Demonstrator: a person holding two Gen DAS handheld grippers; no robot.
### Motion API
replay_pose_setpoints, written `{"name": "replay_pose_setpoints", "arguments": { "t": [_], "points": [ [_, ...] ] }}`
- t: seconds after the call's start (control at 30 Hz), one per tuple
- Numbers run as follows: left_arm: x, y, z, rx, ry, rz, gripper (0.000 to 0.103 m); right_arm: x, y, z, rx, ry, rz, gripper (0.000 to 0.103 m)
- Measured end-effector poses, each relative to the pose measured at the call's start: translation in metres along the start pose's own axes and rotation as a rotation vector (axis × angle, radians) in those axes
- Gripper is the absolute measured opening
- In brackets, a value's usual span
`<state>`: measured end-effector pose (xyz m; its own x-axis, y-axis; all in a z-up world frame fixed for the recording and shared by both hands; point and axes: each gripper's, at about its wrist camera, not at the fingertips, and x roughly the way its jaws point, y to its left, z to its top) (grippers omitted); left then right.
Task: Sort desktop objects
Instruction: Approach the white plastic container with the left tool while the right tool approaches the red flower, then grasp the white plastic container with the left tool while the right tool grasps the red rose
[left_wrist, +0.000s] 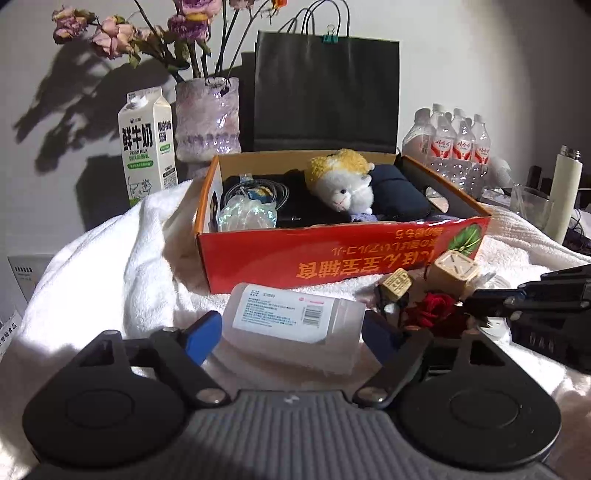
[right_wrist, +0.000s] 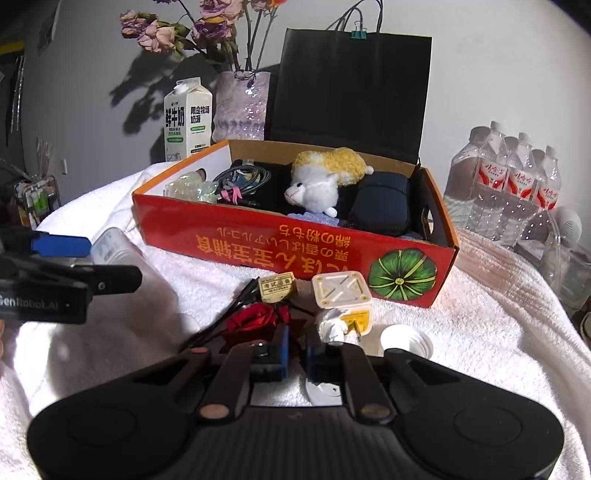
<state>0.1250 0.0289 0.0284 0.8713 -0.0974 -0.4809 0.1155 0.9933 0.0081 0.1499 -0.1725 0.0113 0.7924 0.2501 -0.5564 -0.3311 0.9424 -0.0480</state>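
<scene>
Translucent plastic bottle sits between left gripper pads on fluffy towel; right gripper closed.

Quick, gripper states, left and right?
Left gripper: jaws closed on the white bottle, end to end.
Right gripper: jaws closed; nothing visibly held.

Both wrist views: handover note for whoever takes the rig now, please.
Left gripper: fingers closed on the ends of the white bottle, which lies on the towel.
Right gripper: shut beside the red rose; any grip unclear.
Done: plush sheep, cables, dark pouch in the red box.
Left: bottle, rose, two small blocks, white cap, all on the towel before the box.
</scene>
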Motion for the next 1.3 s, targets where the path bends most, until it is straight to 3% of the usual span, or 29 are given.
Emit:
{"name": "replay_pose_setpoints", "arguments": {
  "t": [0.03,0.07,0.2,0.23,0.3,0.37,0.4,0.47,0.53,0.6,0.63,0.73,0.77,0.97,1.0,1.03,1.17,1.3],
  "points": [
    [-0.010,-0.001,0.000,0.000,-0.033,-0.009,0.023,-0.005,-0.002,0.001,0.020,-0.010,0.005,0.000],
    [-0.017,-0.002,0.002,-0.002,-0.038,0.008,0.011,-0.012,-0.004,0.001,0.046,-0.027,0.012,0.000],
    [-0.037,0.006,0.001,-0.089,0.001,-0.001,0.006,-0.045,-0.009,0.004,0.084,-0.089,0.029,0.000],
    [-0.041,0.006,-0.001,-0.097,0.005,-0.016,0.006,-0.052,-0.008,0.003,0.073,-0.098,0.031,0.000],
    [-0.043,0.004,-0.006,-0.082,0.007,-0.025,0.019,-0.059,-0.003,-0.001,0.026,-0.101,0.036,0.001],
    [-0.039,-0.001,-0.005,-0.063,0.028,0.004,0.097,-0.056,0.001,-0.006,-0.026,-0.071,0.037,0.009],
    [-0.036,-0.004,-0.002,-0.041,0.016,-0.011,0.103,-0.051,0.002,-0.007,-0.038,-0.041,0.037,0.010],
    [-0.027,-0.012,0.007,-0.001,-0.022,-0.015,0.102,-0.044,0.003,-0.009,-0.038,-0.027,0.046,0.022],
    [-0.002,-0.019,0.016,0.039,0.005,0.031,0.102,-0.034,0.005,-0.008,-0.028,-0.026,0.060,0.025],
    [0.029,-0.021,0.020,0.040,0.053,0.078,0.100,-0.023,0.006,-0.006,-0.005,-0.024,0.099,0.036],
    [0.044,-0.021,0.019,0.041,0.092,0.084,0.095,-0.016,0.006,-0.005,0.010,-0.015,0.105,0.038],
    [0.071,-0.016,0.012,-0.001,0.196,0.066,0.067,0.002,0.012,-0.003,0.012,0.014,0.080,0.038],
    [0.072,-0.013,0.009,-0.034,0.198,0.058,0.067,0.006,0.015,-0.002,-0.001,0.013,0.080,0.038],
    [0.049,-0.007,0.011,-0.083,0.152,0.059,0.067,0.039,0.024,0.002,-0.027,0.084,0.080,0.043],
    [0.040,-0.006,0.012,-0.091,0.138,0.057,0.067,0.039,0.025,0.003,-0.031,0.083,0.076,0.038],
    [0.029,-0.005,0.013,-0.103,0.124,0.055,0.067,0.038,0.024,0.003,-0.023,0.076,0.066,0.027],
    [-0.013,-0.003,0.014,-0.133,0.084,0.040,0.067,0.013,0.008,-0.001,0.081,0.018,0.110,0.021],
    [-0.057,-0.004,0.005,-0.145,0.054,0.043,0.067,-0.041,-0.002,-0.005,0.163,-0.080,0.174,0.020]
  ]
}}
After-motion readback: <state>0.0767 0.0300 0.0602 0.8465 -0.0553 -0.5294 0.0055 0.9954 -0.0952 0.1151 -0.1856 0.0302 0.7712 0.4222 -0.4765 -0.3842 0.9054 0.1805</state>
